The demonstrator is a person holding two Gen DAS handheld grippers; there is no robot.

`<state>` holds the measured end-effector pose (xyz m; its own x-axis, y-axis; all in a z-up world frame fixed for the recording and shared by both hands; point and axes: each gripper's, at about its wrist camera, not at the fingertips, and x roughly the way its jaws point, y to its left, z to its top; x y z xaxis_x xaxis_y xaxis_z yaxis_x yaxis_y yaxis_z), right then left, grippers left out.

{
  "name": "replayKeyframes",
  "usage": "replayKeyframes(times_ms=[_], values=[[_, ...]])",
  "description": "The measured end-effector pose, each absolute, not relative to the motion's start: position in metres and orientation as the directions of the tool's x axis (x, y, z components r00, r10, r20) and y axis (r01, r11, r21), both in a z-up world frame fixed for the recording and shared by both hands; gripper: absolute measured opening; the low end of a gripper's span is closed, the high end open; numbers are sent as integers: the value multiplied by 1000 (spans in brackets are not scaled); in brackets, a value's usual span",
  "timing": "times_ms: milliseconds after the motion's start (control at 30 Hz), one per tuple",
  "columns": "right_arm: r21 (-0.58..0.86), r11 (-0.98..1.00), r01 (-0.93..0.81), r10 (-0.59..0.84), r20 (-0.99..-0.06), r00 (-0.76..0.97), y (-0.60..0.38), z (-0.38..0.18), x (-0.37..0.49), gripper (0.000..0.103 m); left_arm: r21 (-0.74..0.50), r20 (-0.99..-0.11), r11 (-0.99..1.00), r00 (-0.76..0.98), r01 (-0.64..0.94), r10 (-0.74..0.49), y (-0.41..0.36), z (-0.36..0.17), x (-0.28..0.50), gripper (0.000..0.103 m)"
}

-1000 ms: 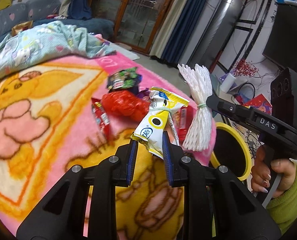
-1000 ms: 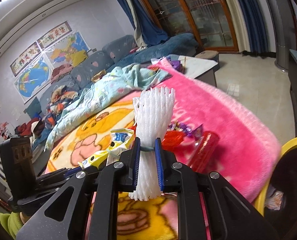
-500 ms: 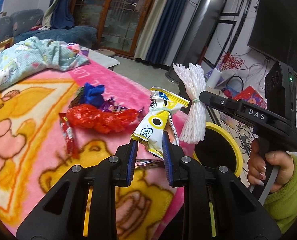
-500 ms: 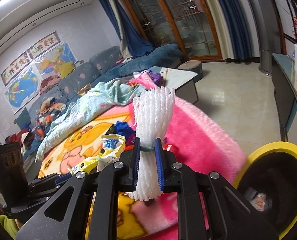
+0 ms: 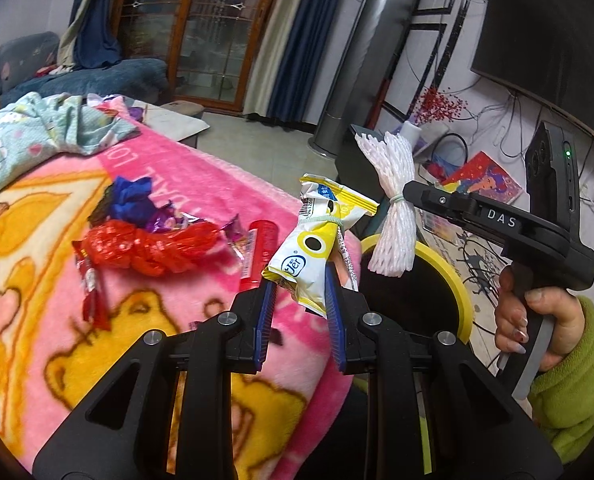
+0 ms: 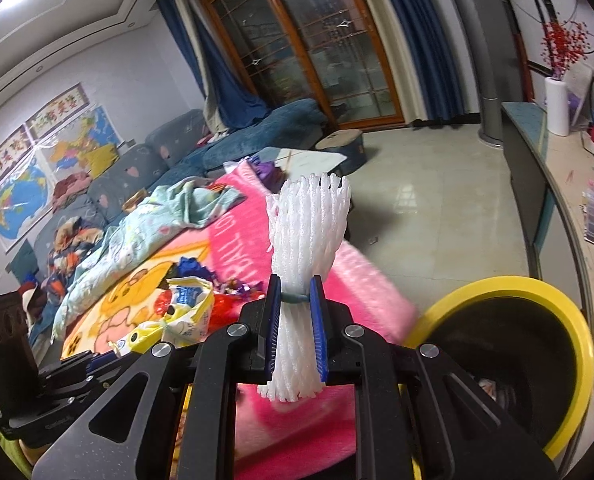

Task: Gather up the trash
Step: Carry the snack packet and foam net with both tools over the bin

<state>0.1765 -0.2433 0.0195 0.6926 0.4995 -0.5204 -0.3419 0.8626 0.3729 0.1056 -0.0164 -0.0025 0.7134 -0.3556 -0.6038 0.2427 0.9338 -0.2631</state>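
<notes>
My left gripper (image 5: 299, 294) is shut on a yellow and white snack wrapper (image 5: 317, 248) and holds it above the blanket's edge, left of the bin. My right gripper (image 6: 295, 304) is shut on a white foam fruit net (image 6: 305, 264) tied with a green band; in the left wrist view the net (image 5: 393, 216) hangs over the bin's rim. The black bin with a yellow rim (image 6: 537, 292) stands on the floor at the right, also in the left wrist view (image 5: 453, 280). Red wrappers (image 5: 149, 246), a blue one (image 5: 131, 198) and a red stick pack (image 5: 257, 252) lie on the pink blanket (image 5: 201, 184).
A light blue quilt (image 5: 37, 136) lies bunched at the blanket's far end. A sofa with clothes (image 6: 109, 184) stands behind. A low cabinet (image 6: 553, 184) with a white vase (image 6: 557, 108) runs along the right wall. Tiled floor (image 6: 437, 208) lies beyond the bin.
Both grippers have swung right, away from the trash pile toward the bin, each still holding its item. The bin now shows larger in both views.
</notes>
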Motion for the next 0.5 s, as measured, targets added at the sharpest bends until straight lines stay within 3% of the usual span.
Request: replayKeyframes(times_ms=[500], values=[[317, 929, -190, 340, -531, 776, -303, 11, 176, 15, -233, -637, 901, 643, 365, -425, -81, -16, 119, 18]])
